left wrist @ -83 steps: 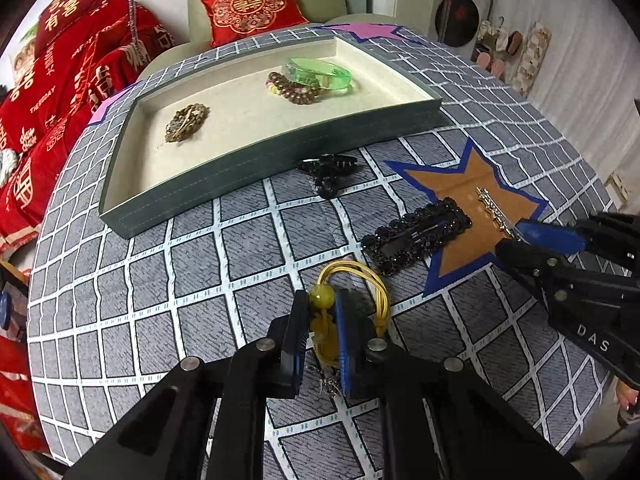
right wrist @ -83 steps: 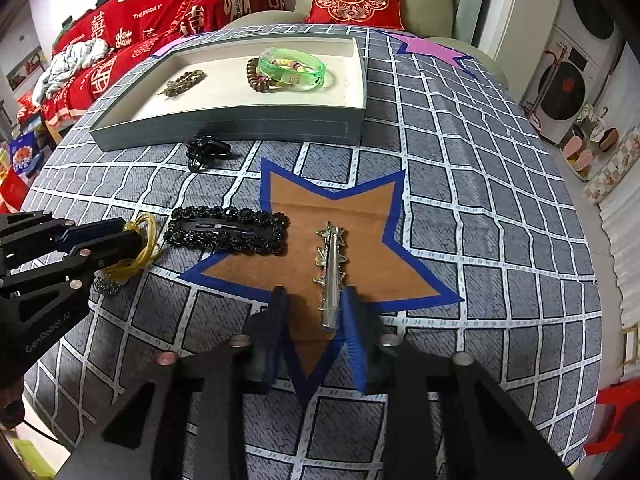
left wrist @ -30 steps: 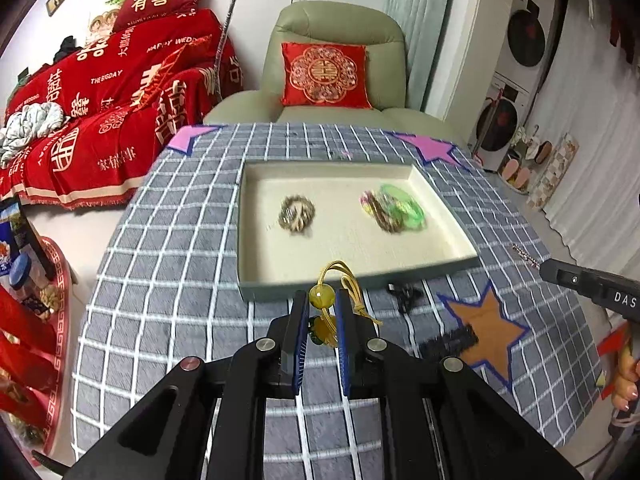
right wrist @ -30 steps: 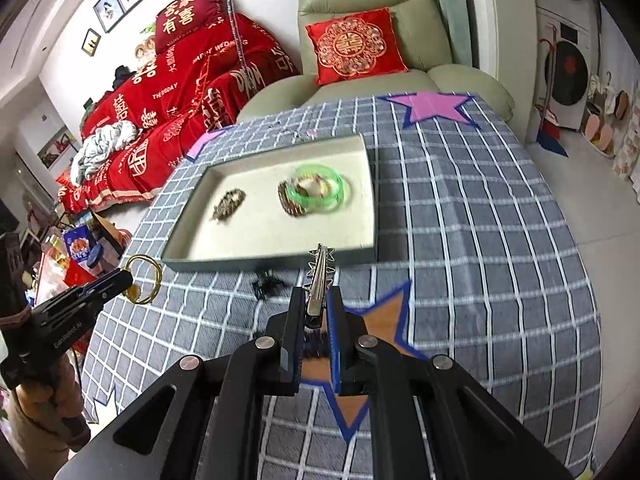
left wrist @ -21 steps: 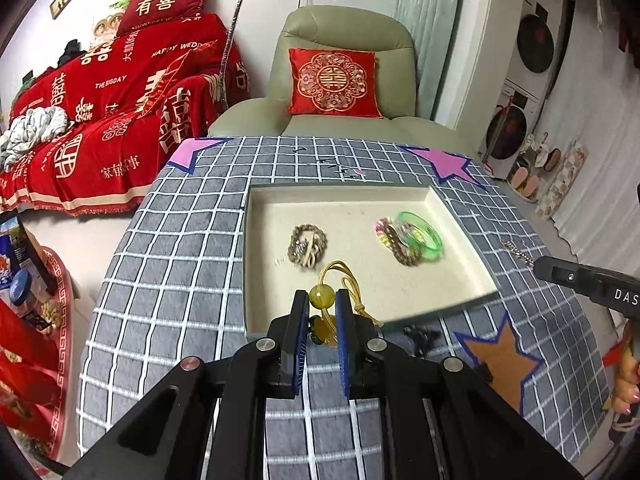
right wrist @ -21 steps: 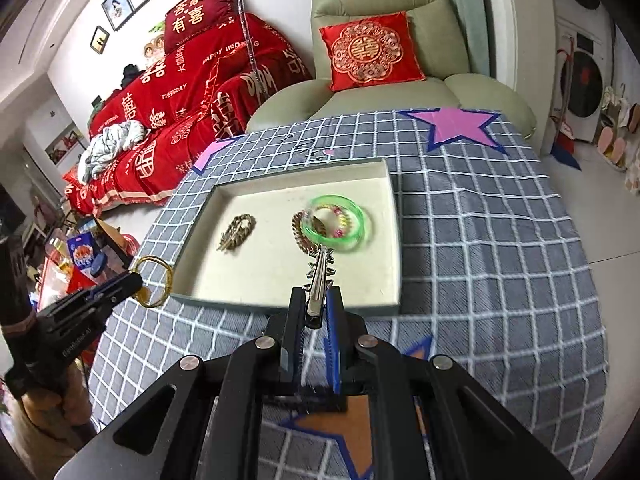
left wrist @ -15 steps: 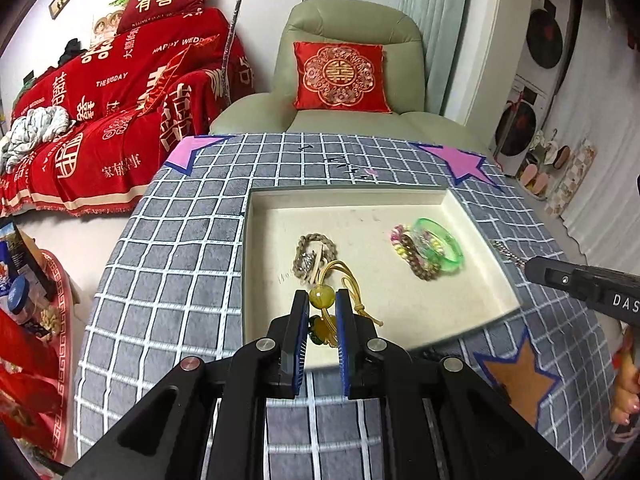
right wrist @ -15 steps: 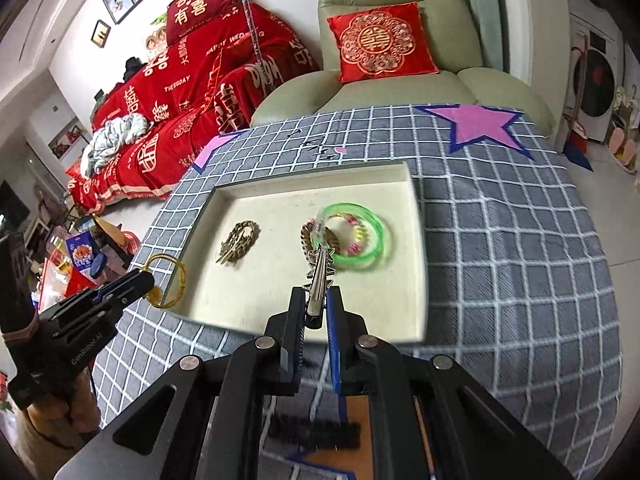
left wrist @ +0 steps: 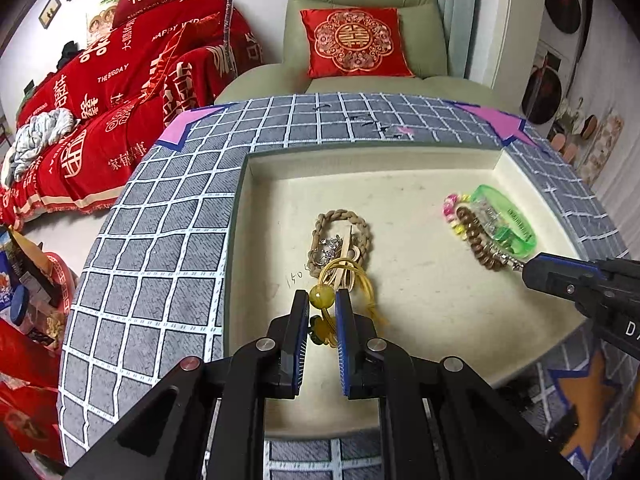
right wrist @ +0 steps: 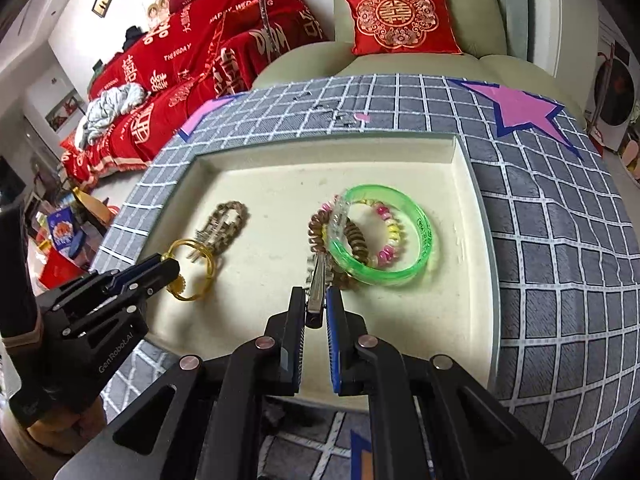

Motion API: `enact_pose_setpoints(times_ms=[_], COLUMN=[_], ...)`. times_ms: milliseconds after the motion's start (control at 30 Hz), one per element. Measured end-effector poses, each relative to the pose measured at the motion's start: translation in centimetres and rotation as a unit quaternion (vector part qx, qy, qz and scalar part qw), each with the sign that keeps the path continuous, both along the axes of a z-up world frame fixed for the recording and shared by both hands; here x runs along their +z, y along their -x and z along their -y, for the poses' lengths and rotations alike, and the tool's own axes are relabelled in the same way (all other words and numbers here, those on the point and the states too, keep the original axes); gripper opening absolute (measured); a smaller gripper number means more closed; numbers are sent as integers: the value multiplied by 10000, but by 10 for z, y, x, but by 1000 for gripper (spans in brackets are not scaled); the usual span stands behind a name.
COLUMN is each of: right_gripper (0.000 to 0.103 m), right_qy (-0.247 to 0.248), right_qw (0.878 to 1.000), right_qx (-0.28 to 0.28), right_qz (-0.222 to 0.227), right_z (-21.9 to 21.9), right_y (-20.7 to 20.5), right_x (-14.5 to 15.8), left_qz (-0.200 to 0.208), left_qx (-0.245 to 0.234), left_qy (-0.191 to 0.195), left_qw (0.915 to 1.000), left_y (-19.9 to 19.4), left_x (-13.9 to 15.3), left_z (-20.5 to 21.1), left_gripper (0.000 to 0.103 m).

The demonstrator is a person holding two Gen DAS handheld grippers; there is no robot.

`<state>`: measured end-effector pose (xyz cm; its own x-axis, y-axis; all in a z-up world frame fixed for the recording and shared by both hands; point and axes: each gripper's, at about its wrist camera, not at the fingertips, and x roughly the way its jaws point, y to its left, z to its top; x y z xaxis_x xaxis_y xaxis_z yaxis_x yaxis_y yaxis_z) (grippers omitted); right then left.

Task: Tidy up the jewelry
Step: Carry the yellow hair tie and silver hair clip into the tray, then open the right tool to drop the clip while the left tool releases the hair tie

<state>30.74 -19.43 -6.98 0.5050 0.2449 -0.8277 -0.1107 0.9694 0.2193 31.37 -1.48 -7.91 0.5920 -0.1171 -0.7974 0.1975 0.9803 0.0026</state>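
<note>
My left gripper (left wrist: 322, 304) is shut on a yellow beaded cord bracelet (left wrist: 352, 280) and holds it over the cream tray (left wrist: 400, 164), just in front of a braided tan bracelet (left wrist: 340, 236). My right gripper (right wrist: 316, 304) is shut on a silver hair clip (right wrist: 318, 280) over the tray (right wrist: 280, 152), its tip by the brown bead bracelet (right wrist: 356, 240) and green bangle (right wrist: 384, 236). The left gripper also shows in the right wrist view (right wrist: 160, 268) with the yellow bracelet (right wrist: 196, 276). The right gripper shows in the left wrist view (left wrist: 532, 272).
The tray sits on a grey checked tablecloth (left wrist: 160, 240) with pink stars (right wrist: 520, 112). An orange star patch (left wrist: 588, 400) lies at the near right. A green armchair with a red cushion (left wrist: 356, 44) and red bedding (left wrist: 100, 100) stand behind the table.
Both grippers have moved forward and down over the tray, each still holding its piece. The tray now fills the views and the black clips have dropped out of sight.
</note>
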Motion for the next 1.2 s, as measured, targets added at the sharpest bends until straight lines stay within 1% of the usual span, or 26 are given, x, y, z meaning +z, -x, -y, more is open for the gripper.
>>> enact_pose_setpoints(times_ms=[200,367,633,700,733,767,900,967,1200], right_gripper=[11,11,13,21,28,34,36,39,41], right_qy=[27,15,-57,-94,-111,-148,-247,-305,-397], right_qw=[9999,9997,9994,9994,9994,9994,9996,9995,9989], right_qx=[-61,-50,-50,-59,-76,-91,-107,-122,-102], right_qz=[-119,-242,-337,-341,-328,-297,-119,8,235], right_z=[6,6,7,8,9,10,12,14,21], right_y=[-3,-5,-7,-7,-6,-5,0,6,30], right_x=[-15,-25,-28,-28,-27,-25,-12,-2,21], left_qz=[-64,-28,-70,-79,-71,-63,-93,-124,-71], left_qx=[17,19,61,70,72,72,92,97,112], left_qy=[-133,-304,-448,-426,-427,-434,-376,-301,-295], left_qw=[9999,9995,9990,9990,9990,9990,9992,9994,9995], left_y=[-5,-5,-4,-3,-2,-2,-1,0,7], left_x=[-9,-12,-11,-10,-9,-8,-5,-3,6], left_z=[5,8,12,12,12,12,11,10,10], left_gripper=[21,21,21,22,22,22,22,22,22])
